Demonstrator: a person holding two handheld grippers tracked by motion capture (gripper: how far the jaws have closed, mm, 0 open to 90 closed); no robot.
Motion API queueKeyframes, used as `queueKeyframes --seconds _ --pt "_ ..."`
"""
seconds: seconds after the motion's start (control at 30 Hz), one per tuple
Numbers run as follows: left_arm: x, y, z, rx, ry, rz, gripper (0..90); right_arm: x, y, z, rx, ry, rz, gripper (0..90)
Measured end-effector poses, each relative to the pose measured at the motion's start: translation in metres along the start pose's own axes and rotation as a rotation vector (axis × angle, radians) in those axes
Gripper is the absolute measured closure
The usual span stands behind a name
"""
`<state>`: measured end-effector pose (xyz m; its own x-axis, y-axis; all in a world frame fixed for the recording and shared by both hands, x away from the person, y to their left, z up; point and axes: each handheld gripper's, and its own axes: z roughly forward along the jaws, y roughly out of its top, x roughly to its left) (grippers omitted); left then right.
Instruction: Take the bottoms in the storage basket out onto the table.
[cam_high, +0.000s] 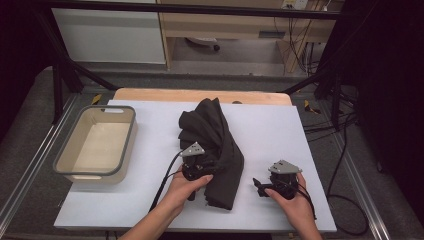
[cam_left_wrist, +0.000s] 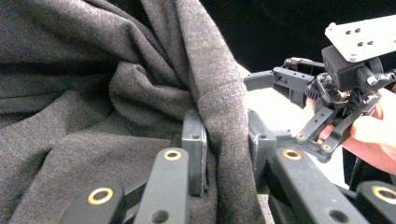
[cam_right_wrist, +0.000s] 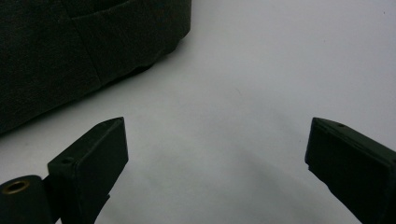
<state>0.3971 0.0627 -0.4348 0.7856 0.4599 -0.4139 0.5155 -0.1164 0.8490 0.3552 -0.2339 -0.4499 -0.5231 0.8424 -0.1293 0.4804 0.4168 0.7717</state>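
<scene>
Left gripper clamped on a fold of dark cloth

The fold stands pinched between its jaws. The right gripper has its jaws wide apart over bare white table, the cloth beyond its left jaw.

Matt grey woven cloth, smooth white table

Grey carpet floor; wooden desk behind; white cabinet; cables hanging right.
</scene>
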Motion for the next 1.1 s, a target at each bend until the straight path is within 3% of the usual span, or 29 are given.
queueKeyframes --seconds 0.67,1.1 --pt "0.003 -0.011 -0.011 0.024 0.011 0.003 76.1 0.002 0.000 0.001 0.007 0.000 -0.002 6.7" --pt "0.002 -0.010 -0.013 0.000 0.022 0.005 73.7 0.000 0.000 0.001 0.006 -0.004 -0.003 6.7"
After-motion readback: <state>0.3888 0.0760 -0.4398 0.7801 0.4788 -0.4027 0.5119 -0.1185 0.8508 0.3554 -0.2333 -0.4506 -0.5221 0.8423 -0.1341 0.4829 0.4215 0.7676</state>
